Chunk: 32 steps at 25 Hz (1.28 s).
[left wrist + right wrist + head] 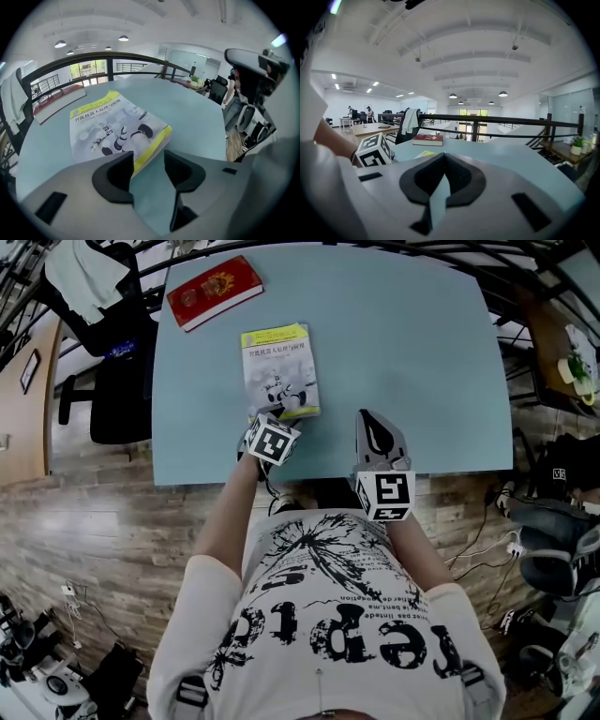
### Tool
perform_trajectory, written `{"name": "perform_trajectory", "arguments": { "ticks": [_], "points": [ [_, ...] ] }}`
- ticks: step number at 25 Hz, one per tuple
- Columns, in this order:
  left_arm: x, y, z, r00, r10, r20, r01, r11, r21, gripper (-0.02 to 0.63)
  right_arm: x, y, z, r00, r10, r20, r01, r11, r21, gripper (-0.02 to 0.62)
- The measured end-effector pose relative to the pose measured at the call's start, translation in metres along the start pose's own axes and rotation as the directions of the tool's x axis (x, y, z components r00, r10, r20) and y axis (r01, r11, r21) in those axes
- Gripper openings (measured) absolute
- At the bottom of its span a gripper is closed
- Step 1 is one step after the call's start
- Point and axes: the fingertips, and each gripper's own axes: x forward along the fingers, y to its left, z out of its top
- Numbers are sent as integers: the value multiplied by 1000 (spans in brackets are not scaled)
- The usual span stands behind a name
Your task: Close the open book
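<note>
A book (279,371) with a white and yellow cover lies closed and flat on the light blue table (412,352). My left gripper (274,429) hangs just over the book's near edge and points steeply down. In the left gripper view its jaws (149,161) stand wide open. The book's (112,126) near yellow-edged corner reaches the left fingertip (123,165), and no pad presses on it. My right gripper (370,420) rests over the table's front edge, right of the book, with its jaws shut on nothing (443,161).
A red book (214,292) lies closed at the table's far left corner. A black chair (112,343) with a white cloth over it stands off the left side. A dark railing runs behind the table. Cables and chairs are on the floor at the right.
</note>
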Motion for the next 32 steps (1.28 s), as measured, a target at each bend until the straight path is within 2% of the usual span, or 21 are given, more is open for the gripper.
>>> {"name": "perform_trajectory", "arguments": {
  "ticks": [5,8,11,15,17,22,25,28,32],
  "points": [
    [-31,2,13,992,12,123,-11,1000,-13,212,-1,11,9,1000,8,18,-7,1000,-13,11],
    [-71,8,36,968,58,244,-52,998,-31,147,-2,21,19,999,19,37,-18,1000,-26,11],
    [-115,18,58,924,108,368,-91,994,-63,76,-2,35,30,997,54,60,-52,998,-37,11],
    [-171,20,78,860,116,497,-100,993,-60,59,-5,55,49,989,97,114,-91,994,-58,11],
    [-200,20,87,817,130,562,-118,991,-58,48,-8,63,60,984,103,143,-95,994,-61,11],
    [-269,15,99,691,174,702,-187,981,-59,31,-16,75,80,976,115,187,-103,992,-69,11],
    [-299,13,98,634,197,748,-225,972,-66,28,-21,79,88,973,109,205,-96,993,-73,11],
    [-317,14,93,599,214,772,-254,965,-70,28,-26,84,92,971,101,217,-85,993,-81,11],
    [-332,17,81,578,217,787,-241,966,-89,28,-32,95,94,970,97,225,-79,993,-89,10]
  ]
}}
